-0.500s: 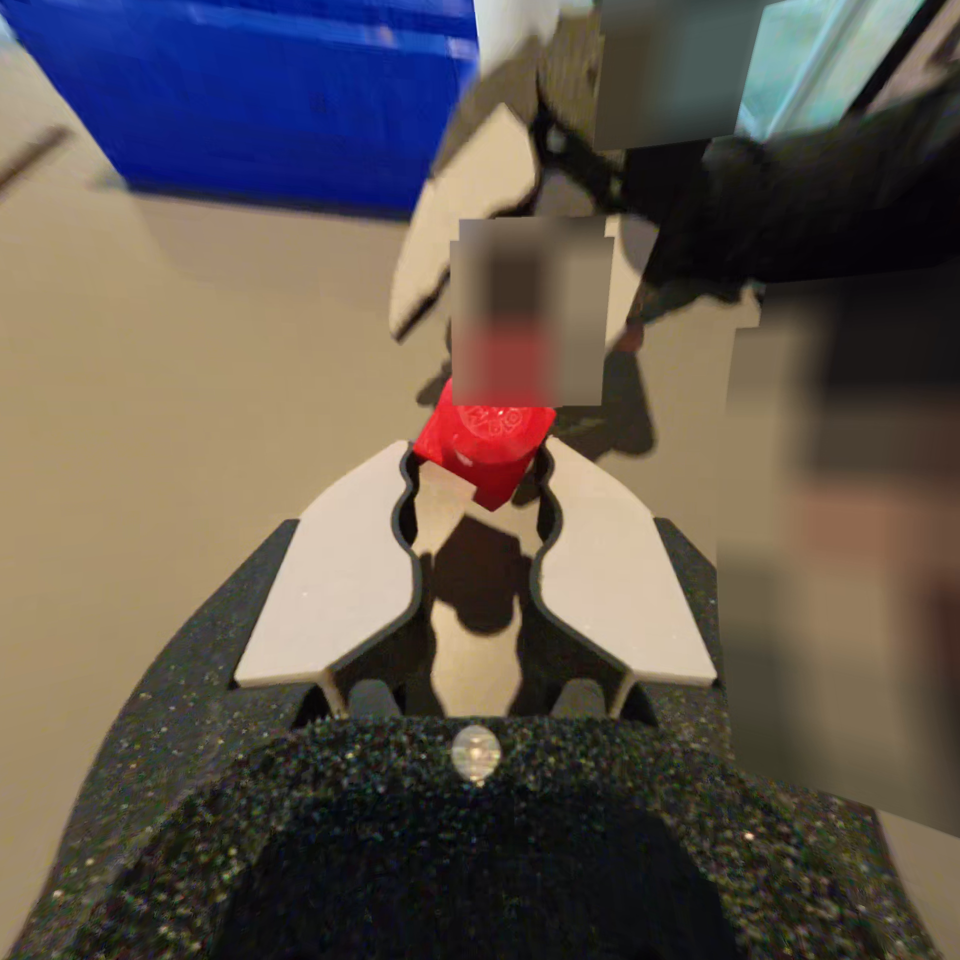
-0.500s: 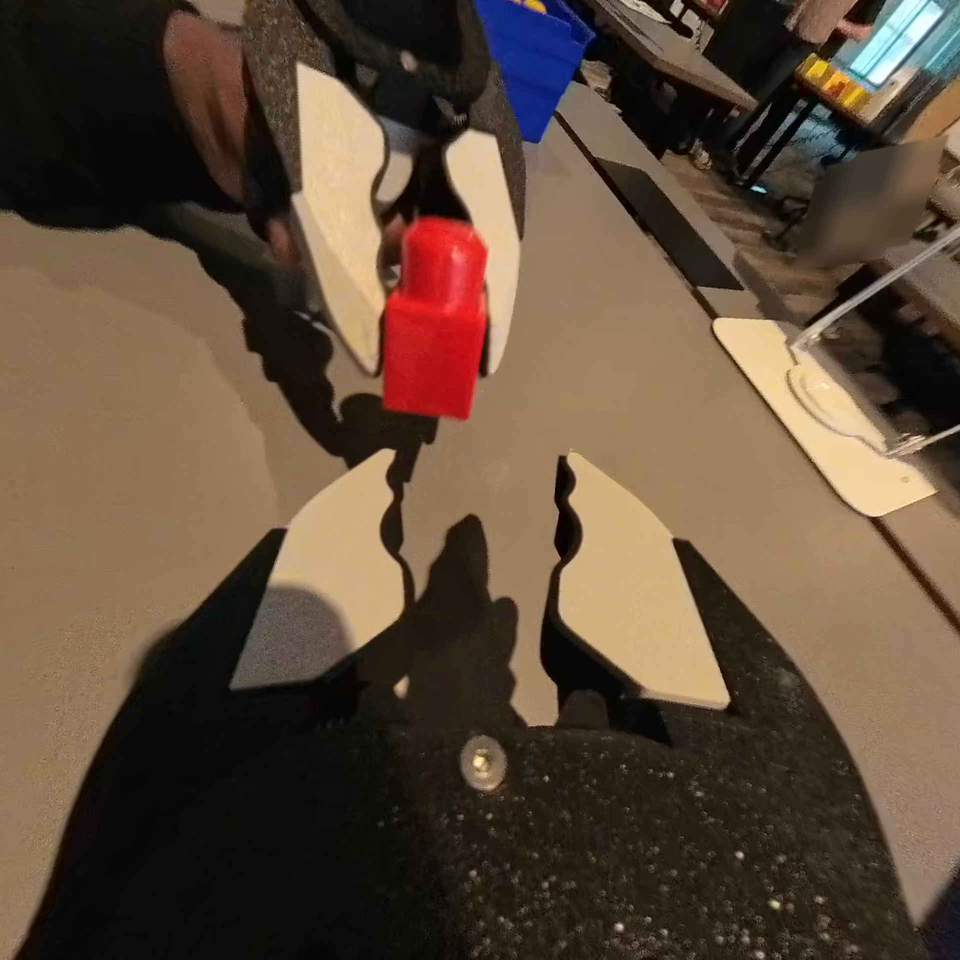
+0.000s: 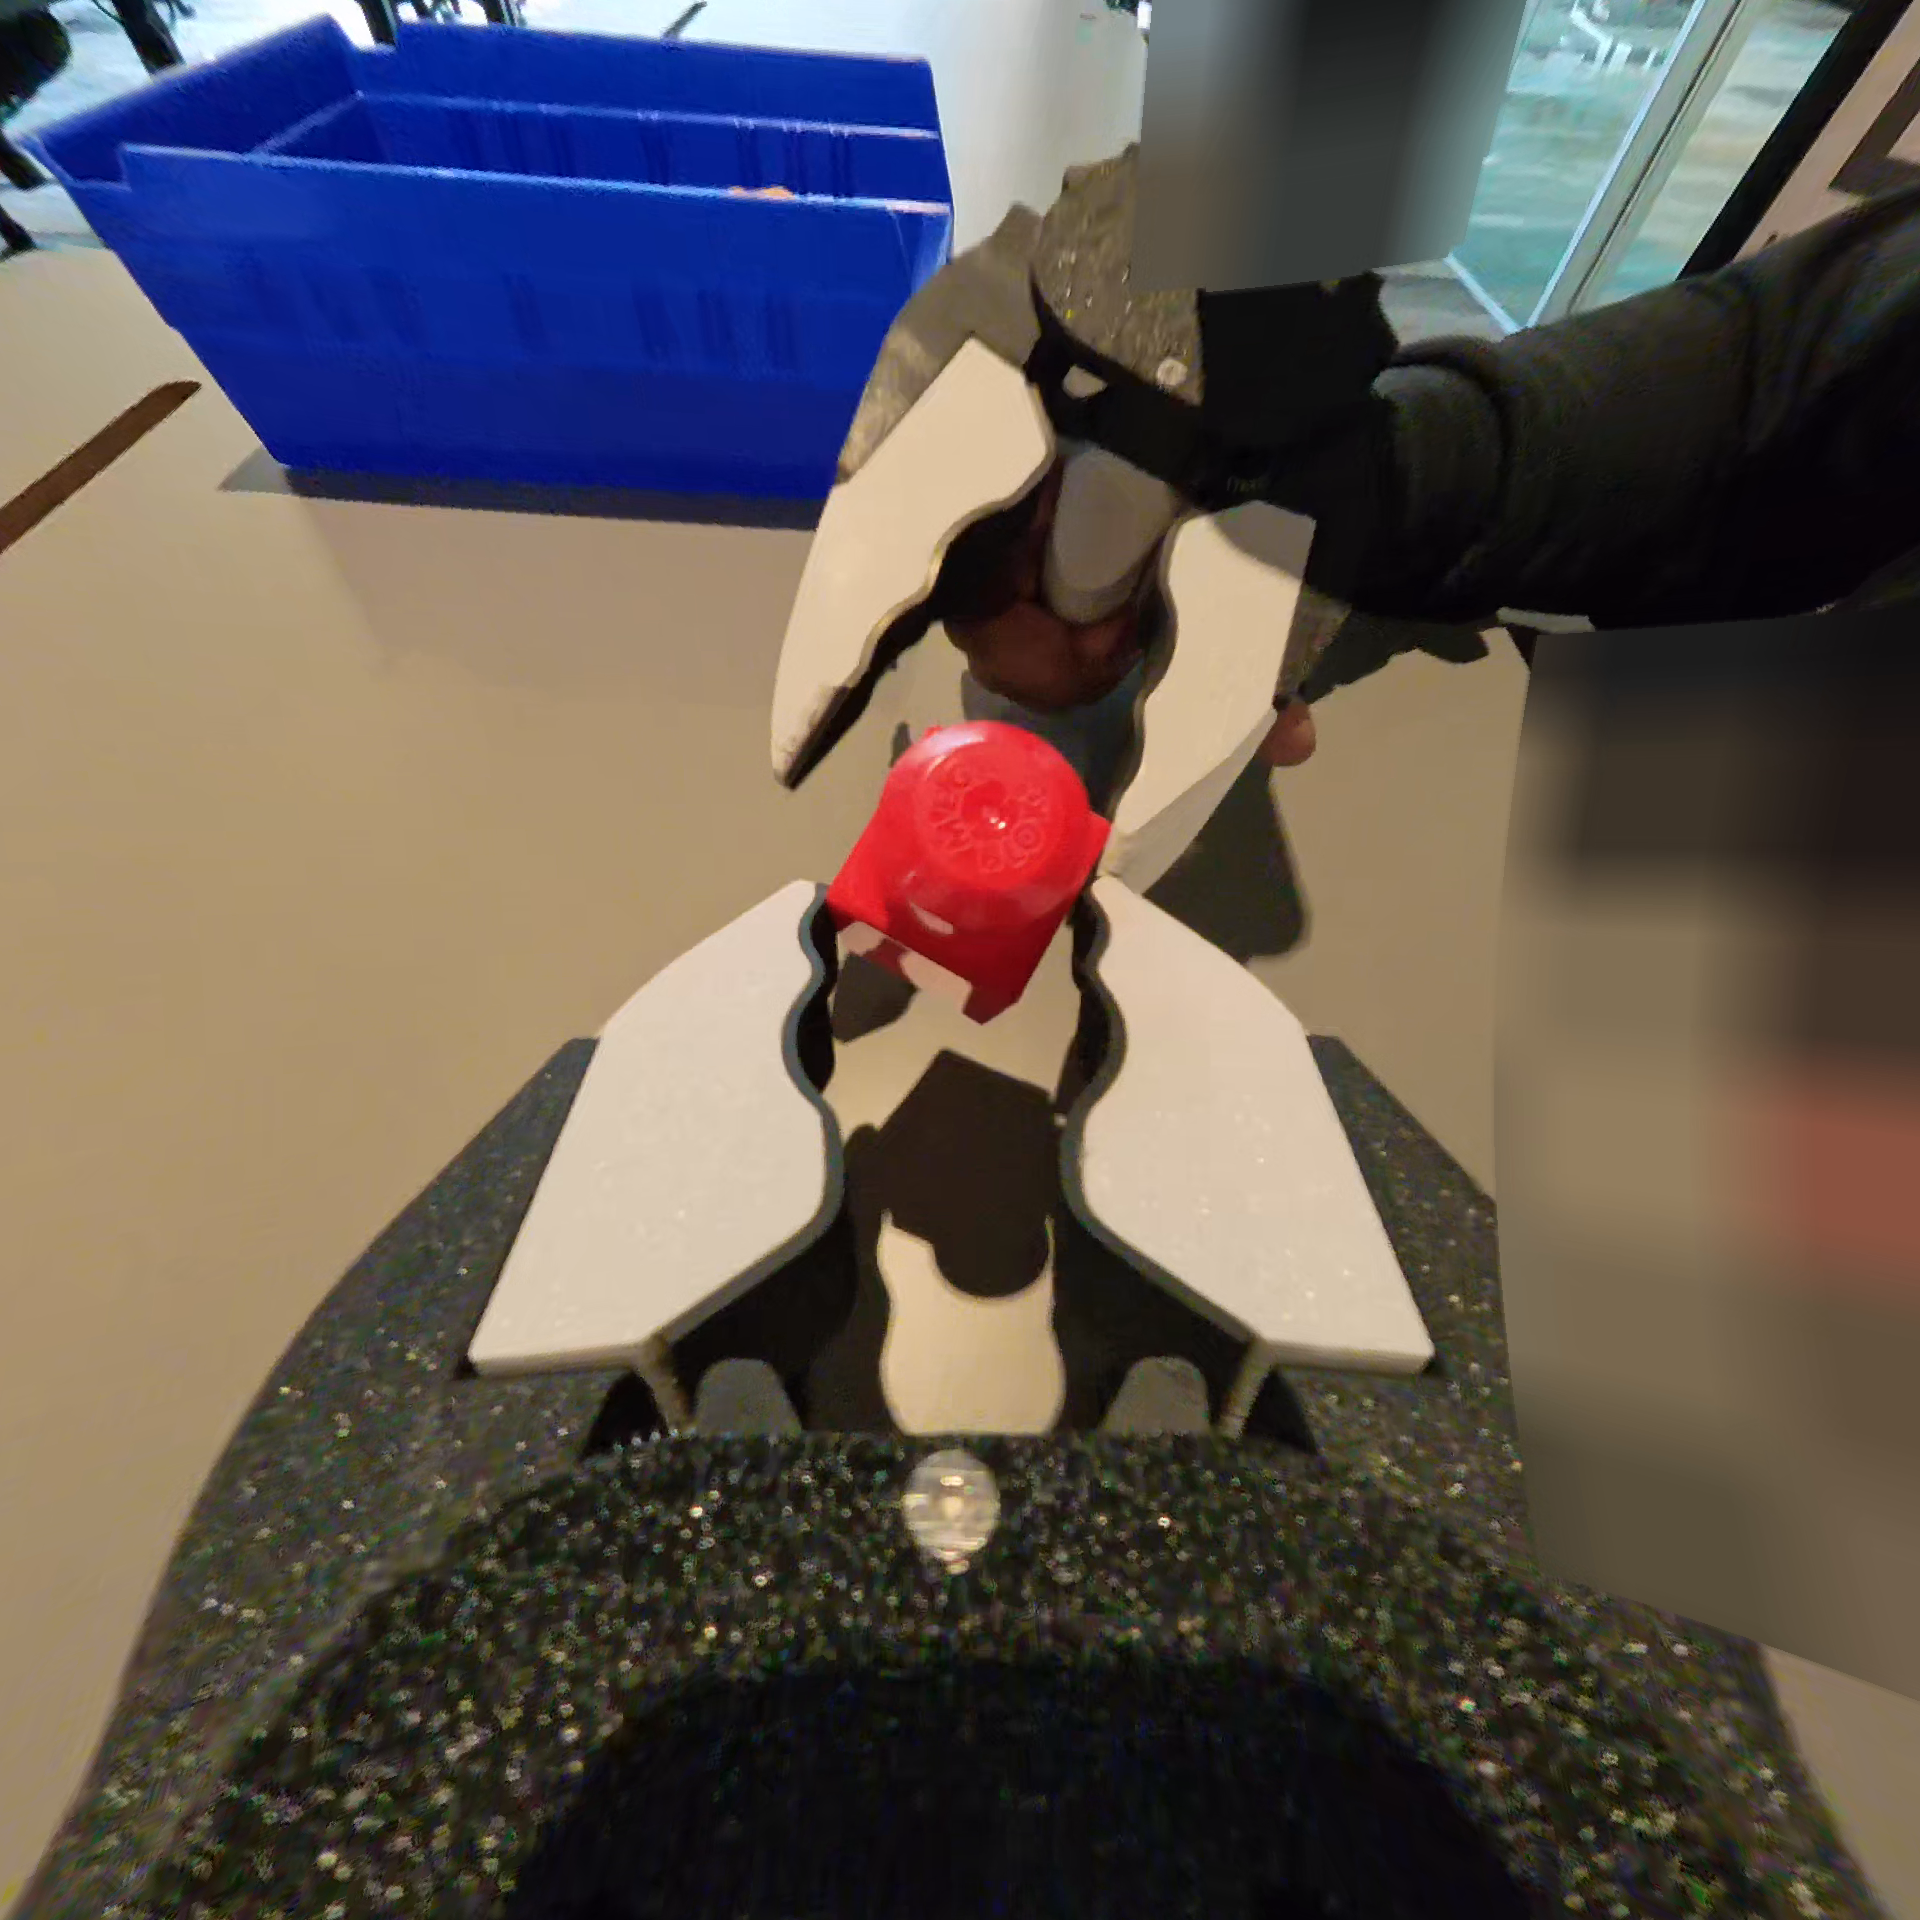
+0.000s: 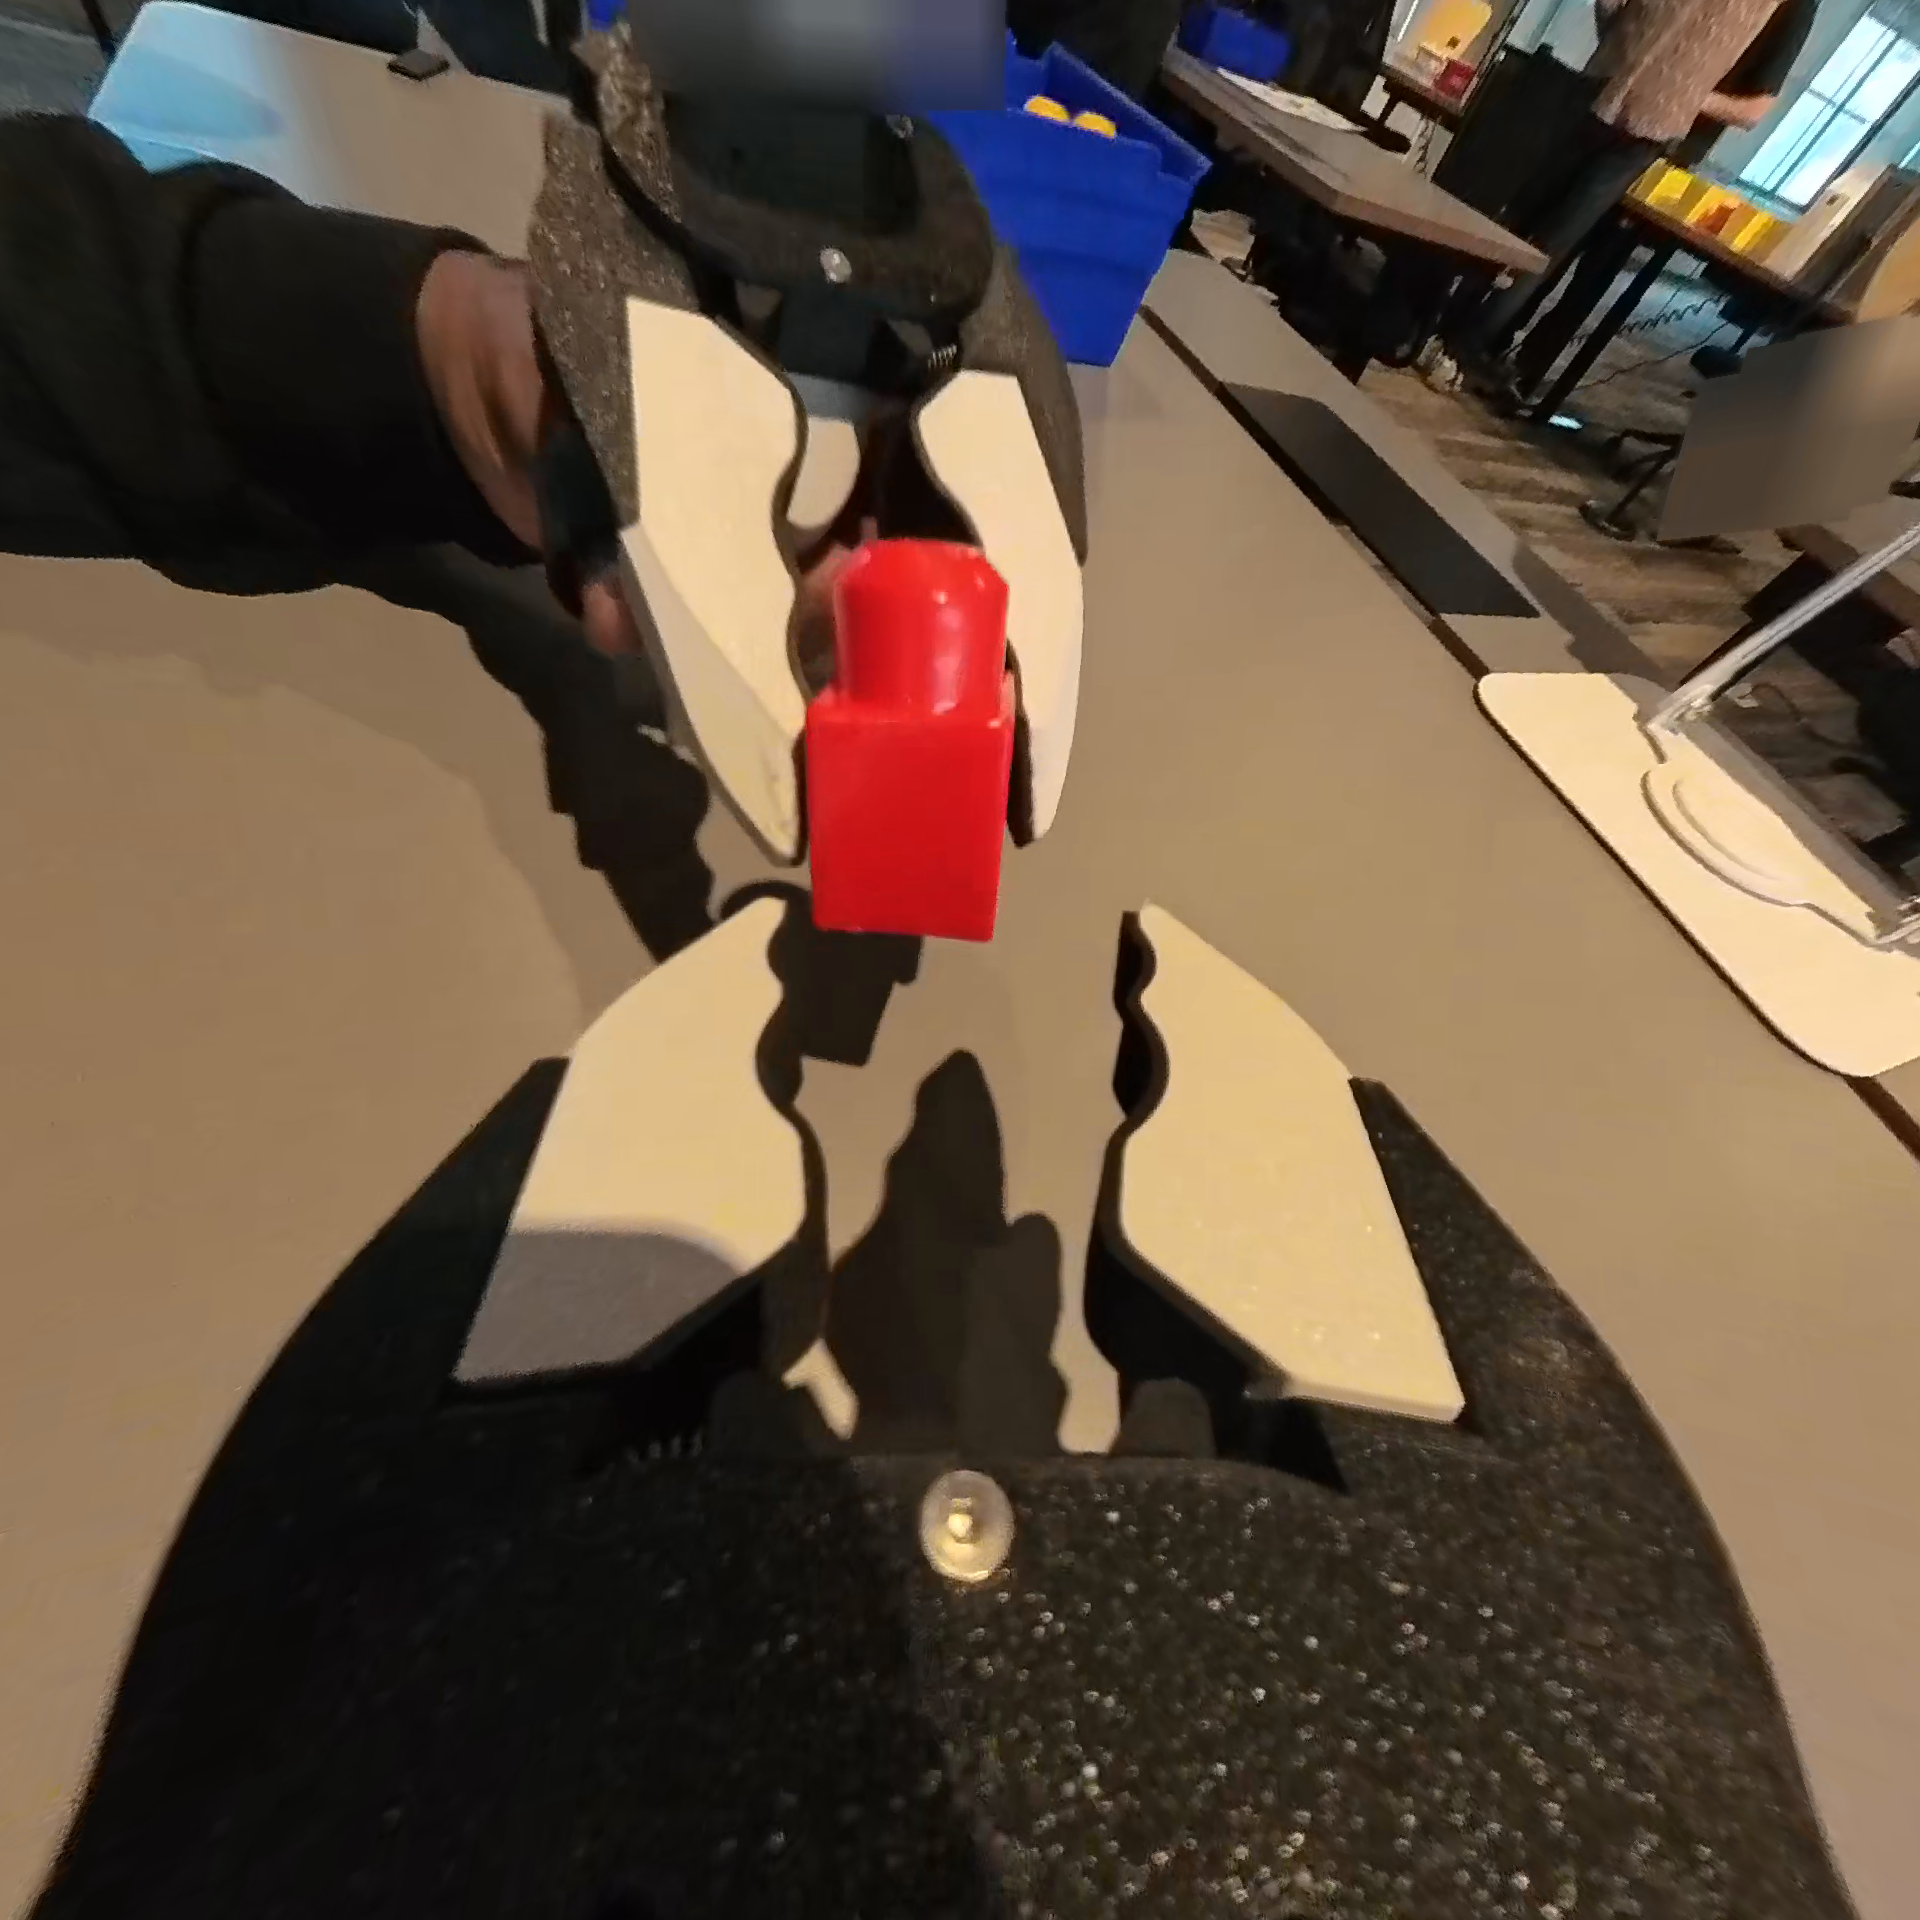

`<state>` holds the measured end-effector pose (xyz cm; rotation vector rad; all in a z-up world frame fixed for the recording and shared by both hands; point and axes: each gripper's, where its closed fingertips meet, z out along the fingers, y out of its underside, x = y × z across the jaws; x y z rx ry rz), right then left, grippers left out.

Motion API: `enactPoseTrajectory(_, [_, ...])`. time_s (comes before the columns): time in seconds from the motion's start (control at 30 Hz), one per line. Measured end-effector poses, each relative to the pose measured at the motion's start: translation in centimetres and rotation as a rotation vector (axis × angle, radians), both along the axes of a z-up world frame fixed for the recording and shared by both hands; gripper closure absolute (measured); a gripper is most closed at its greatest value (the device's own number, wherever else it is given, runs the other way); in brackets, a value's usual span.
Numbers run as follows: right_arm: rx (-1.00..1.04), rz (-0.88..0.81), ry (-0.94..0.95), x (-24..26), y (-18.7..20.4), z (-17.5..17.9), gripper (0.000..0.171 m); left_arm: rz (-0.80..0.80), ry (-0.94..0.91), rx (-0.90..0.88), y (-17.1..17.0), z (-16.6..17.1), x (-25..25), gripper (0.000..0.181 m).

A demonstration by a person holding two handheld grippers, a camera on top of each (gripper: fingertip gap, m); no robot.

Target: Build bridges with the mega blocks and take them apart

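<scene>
A tan table (image 3: 312,831) carries a blue bin (image 3: 499,260) at upper left. The left gripper (image 3: 951,914) clenches the red mega block (image 3: 961,883) at centre frame, as before; the right gripper (image 4: 951,925), jaws spread, has drawn closer.

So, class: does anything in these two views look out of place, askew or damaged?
Only one thing: the red block is held tilted off the table in the left tool, not upright. The right tool faces it, open and empty. Nothing looks spilled or damaged.
</scene>
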<state>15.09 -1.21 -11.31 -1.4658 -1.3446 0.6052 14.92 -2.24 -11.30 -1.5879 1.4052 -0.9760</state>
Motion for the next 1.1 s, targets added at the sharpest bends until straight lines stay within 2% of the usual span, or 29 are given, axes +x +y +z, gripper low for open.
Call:
enactPoseTrajectory(0.1, [0.081,0.001,-0.025,0.0,-0.1,0.2,0.114,-0.014,0.016,-0.035,-0.2,-0.5,0.1,0.138])
enactPoseTrajectory(0.2, [0.278,0.012,-0.102,0.1,-0.3,0.2,0.116,-0.017,0.018,-0.112,-0.3,-0.8,-0.1,0.139])
enactPoseTrajectory(0.37, [0.462,0.001,-0.175,0.1,-0.2,0.1,0.116,-0.028,-0.086,-0.291,-0.2,0.1,-0.3,0.139])
enactPoseTrajectory(0.57, [0.662,-0.049,-0.197,0.1,0.1,1.2,0.129,-0.040,-0.190,-0.607,-0.2,0.2,-0.5,0.139])
enactPoseTrajectory(0.67, [0.745,-0.071,-0.230,-0.1,0.2,1.1,0.133,-0.055,-0.249,-0.709,-0.1,0.9,-0.7,0.139])
enactPoseTrajectory(0.83, [0.844,-0.088,-0.227,-0.9,-0.2,1.6,0.139,-0.062,-0.250,-0.774,-0.4,0.8,-0.5,0.139])
enactPoseTrajectory(1.1, [0.985,-0.137,-0.233,-1.2,-0.3,2.6,0.161,-0.100,-0.279,-0.847,-1.0,1.1,-0.1,0.139])
